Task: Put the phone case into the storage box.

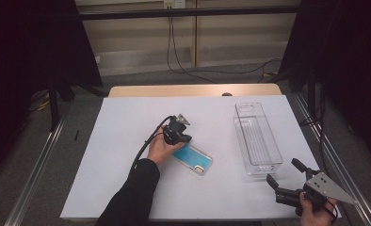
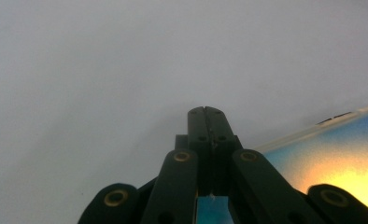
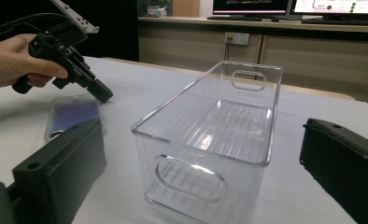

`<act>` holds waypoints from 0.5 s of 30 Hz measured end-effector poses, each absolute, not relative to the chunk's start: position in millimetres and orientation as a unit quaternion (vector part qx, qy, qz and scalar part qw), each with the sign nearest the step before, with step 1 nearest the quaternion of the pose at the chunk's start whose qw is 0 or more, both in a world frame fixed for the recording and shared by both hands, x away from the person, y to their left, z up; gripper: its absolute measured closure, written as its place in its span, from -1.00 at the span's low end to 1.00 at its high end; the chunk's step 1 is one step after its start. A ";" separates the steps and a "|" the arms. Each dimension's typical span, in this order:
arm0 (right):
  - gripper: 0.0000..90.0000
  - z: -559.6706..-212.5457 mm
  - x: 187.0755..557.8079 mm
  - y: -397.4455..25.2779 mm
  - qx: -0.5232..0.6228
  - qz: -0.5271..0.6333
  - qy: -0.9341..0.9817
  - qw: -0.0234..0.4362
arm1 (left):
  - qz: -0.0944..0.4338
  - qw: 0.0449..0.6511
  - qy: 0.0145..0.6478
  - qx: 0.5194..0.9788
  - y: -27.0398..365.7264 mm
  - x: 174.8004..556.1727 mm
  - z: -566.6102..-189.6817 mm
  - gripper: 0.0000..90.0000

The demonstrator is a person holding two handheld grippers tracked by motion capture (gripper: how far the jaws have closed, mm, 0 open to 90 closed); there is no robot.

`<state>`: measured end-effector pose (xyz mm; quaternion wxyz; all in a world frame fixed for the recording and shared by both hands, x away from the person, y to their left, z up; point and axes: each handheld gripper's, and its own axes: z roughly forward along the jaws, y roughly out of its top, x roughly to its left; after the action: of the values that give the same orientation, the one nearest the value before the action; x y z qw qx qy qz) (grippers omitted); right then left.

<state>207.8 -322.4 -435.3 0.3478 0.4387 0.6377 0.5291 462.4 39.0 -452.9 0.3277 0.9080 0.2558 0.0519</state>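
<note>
A phone (image 1: 193, 159) with a blue screen and a clear edge lies flat on the white table sheet (image 1: 127, 155), left of a clear plastic bin (image 1: 257, 140). My left gripper (image 1: 183, 139) is held just above the phone's near-left end, with its jaws pressed together and nothing seen between them. In the left gripper view the shut tips (image 2: 205, 112) sit over the white sheet, beside the phone's edge (image 2: 331, 154). My right gripper (image 1: 283, 171) stands open at the table's front right, its jaws wide apart and facing the bin (image 3: 210, 140). The right gripper view also shows the left gripper (image 3: 79, 70) over the phone (image 3: 74, 114).
The bin is empty, with handle cut-outs at both ends. The table's wooden back edge (image 1: 193, 89) shows beyond the sheet. Metal rails (image 1: 37, 160) run along both sides, and cables (image 1: 183, 66) trail on the floor behind. White sheet lies bare at the left and front.
</note>
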 end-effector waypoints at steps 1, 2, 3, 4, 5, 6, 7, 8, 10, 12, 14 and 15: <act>-1.00 -435.2 207.8 -322.4 0.439 0.529 0.638 0.348 | 0.051 0.325 0.251 0.911 40.0 462.8 -452.6 1.00; -1.00 -435.2 207.8 -322.4 0.439 0.529 0.638 0.348 | 0.047 0.323 0.249 0.912 41.0 462.8 -452.3 1.00; -1.00 -435.2 207.7 -322.4 0.439 0.529 0.638 0.348 | 0.048 0.328 0.254 0.909 41.0 461.9 -452.6 1.00; -1.00 -435.2 207.7 -322.4 0.439 0.529 0.638 0.348 | 0.048 0.324 0.251 0.911 41.9 461.9 -452.3 1.00; -1.00 -435.3 207.8 -322.3 0.439 0.529 0.638 0.348 | 0.046 0.323 0.248 0.912 42.9 462.0 -452.0 1.00; -1.00 -435.3 207.8 -322.3 0.439 0.529 0.638 0.348 | 0.046 0.325 0.251 0.911 43.4 461.2 -452.0 1.00; -1.00 -435.3 207.9 -322.3 0.439 0.529 0.638 0.348 | 0.048 0.324 0.253 0.910 44.0 460.5 -452.1 1.00; -1.00 -435.3 207.9 -322.3 0.439 0.529 0.638 0.348 | 0.049 0.326 0.254 0.909 44.7 460.2 -452.3 1.00; -1.00 -435.3 207.9 -322.2 0.439 0.529 0.638 0.348 | 0.047 0.319 0.245 0.914 47.4 460.4 -451.2 1.00; -1.00 -435.3 207.9 -322.2 0.439 0.529 0.638 0.348 | 0.043 0.322 0.252 0.912 48.7 459.6 -451.5 1.00; -1.00 -435.3 207.9 -322.2 0.439 0.529 0.638 0.348 | 0.039 0.325 0.250 0.911 50.7 460.0 -451.7 1.00; -1.00 -435.3 207.9 -322.1 0.439 0.528 0.638 0.348 | 0.038 0.324 0.248 0.912 51.5 460.1 -451.7 1.00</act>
<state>207.9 -322.1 -435.3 0.3482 0.4388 0.6379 0.5285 460.1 51.5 -451.7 0.3243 0.9120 0.2484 0.0380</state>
